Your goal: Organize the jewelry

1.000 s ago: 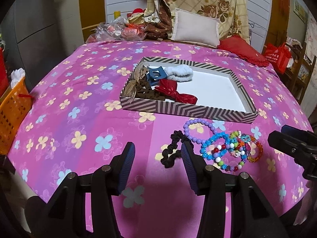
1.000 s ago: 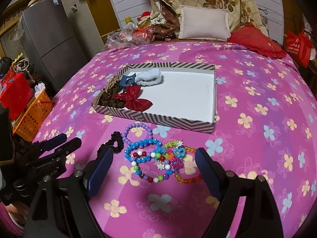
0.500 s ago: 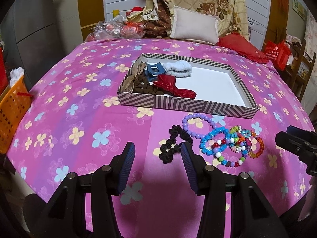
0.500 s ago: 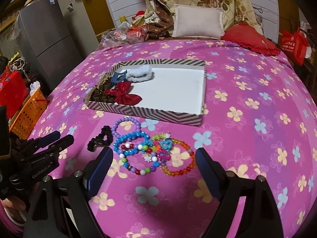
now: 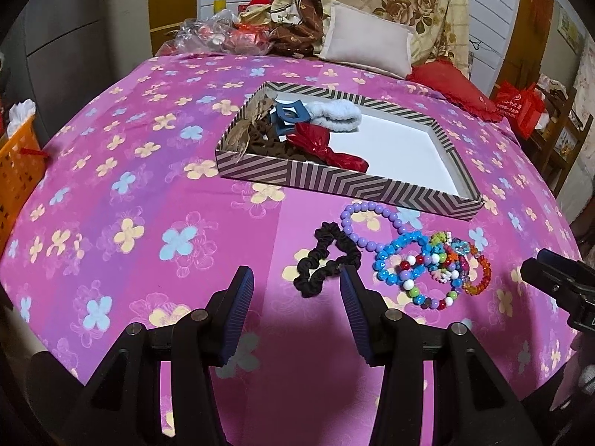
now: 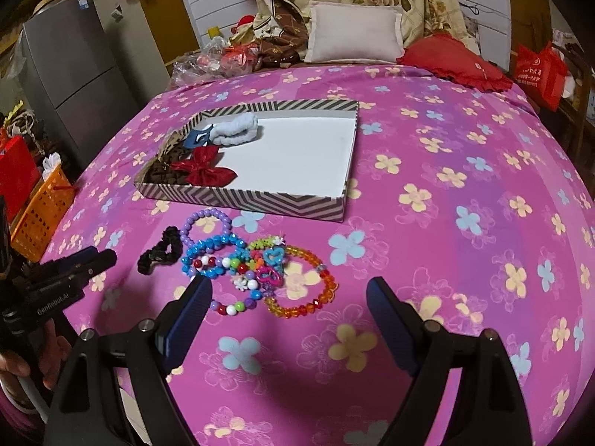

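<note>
A striped shallow box (image 5: 346, 182) (image 6: 245, 200) lies on the pink flowered bedspread; its left end holds a red bow (image 5: 319, 145) (image 6: 204, 169), a pale blue scrunchie (image 5: 334, 115), a blue clip and brown pieces. In front of it lie a black scrunchie (image 5: 327, 260) (image 6: 160, 251), a purple bead bracelet (image 5: 366, 223) (image 6: 206, 223), a blue bead bracelet (image 5: 399, 252) and a heap of coloured bracelets (image 6: 260, 271), with an orange one (image 6: 308, 286). My left gripper (image 5: 297, 297) is open, just short of the black scrunchie. My right gripper (image 6: 290, 304) is wide open over the bracelet heap.
An orange basket (image 5: 18, 163) stands off the bed's left side. Pillows (image 5: 366, 44), a red cushion (image 6: 453, 63) and plastic bags (image 5: 215, 37) lie at the head of the bed. A red bag (image 6: 539, 70) and a grey cabinet (image 6: 74, 74) stand beside the bed.
Both grippers have pulled back and risen a little, so the box and bracelets sit farther away. Jaws are unchanged and nothing was picked up.
</note>
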A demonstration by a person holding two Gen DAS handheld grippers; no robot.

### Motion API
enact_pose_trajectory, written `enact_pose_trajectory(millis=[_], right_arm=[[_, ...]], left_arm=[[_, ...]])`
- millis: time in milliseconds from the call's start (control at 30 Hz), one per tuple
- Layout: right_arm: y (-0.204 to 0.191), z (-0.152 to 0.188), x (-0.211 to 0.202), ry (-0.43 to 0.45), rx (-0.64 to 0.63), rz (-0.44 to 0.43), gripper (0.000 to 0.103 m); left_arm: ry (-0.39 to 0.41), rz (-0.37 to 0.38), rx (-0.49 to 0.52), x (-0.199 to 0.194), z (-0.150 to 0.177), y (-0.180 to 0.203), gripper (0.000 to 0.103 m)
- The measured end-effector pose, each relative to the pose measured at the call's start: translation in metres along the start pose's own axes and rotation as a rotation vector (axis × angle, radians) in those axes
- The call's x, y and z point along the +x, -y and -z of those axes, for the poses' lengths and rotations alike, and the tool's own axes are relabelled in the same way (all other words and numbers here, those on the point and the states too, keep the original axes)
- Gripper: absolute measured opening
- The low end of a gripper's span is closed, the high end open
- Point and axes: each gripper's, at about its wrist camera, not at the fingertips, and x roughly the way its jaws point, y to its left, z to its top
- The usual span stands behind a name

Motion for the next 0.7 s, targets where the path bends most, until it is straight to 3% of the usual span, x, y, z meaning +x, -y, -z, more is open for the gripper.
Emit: enact_pose_trajectory(millis=[300,700], right_arm=[[-0.009,0.001,0.007,-0.009,-0.009,-0.021,0.088],[-0.011,-0.003,-0.005,0.065,-0.010,-0.010,0.088]], left_arm=[[-0.006,-0.012,0.005,0.004,0.002,-0.001,0.052],[-0.006,-0.079,0.013,0.001,0.003,-0.011,0.052]])
